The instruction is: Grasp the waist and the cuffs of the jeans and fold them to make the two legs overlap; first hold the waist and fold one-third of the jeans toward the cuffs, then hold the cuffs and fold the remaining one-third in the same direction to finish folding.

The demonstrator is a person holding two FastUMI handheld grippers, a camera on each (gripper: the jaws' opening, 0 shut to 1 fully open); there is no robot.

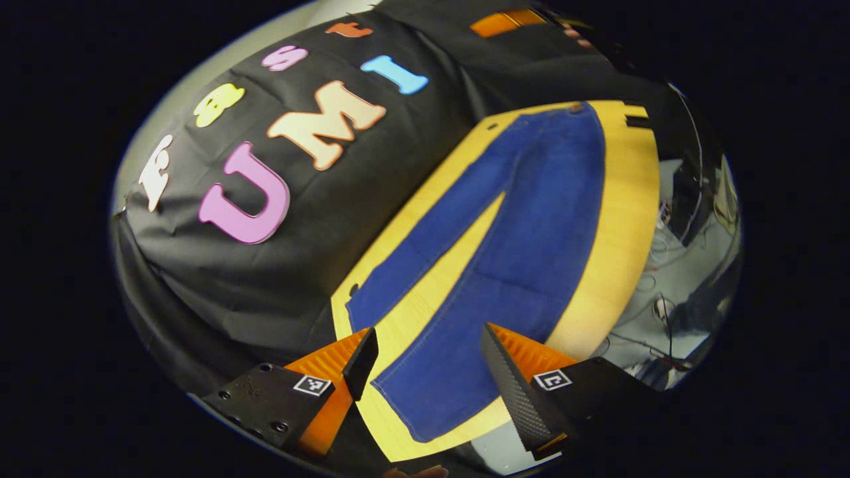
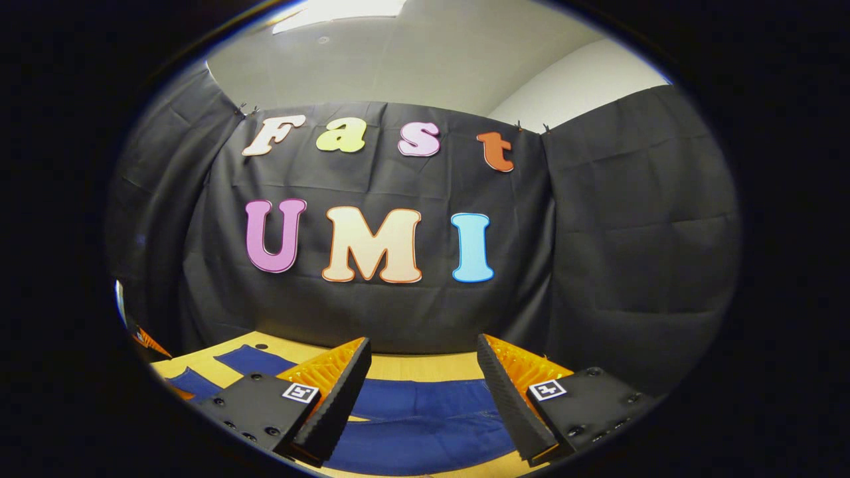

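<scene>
Covering most of the worktop, the jeans lie flat with both legs spread apart, so the first fold, bringing one leg over the other, looks not yet begun. Above a cuff the left gripper hovers with its fingers apart, holding nothing, likely lining up a grasp. Over the denim, the right gripper is likewise spread wide and empty
</scene>
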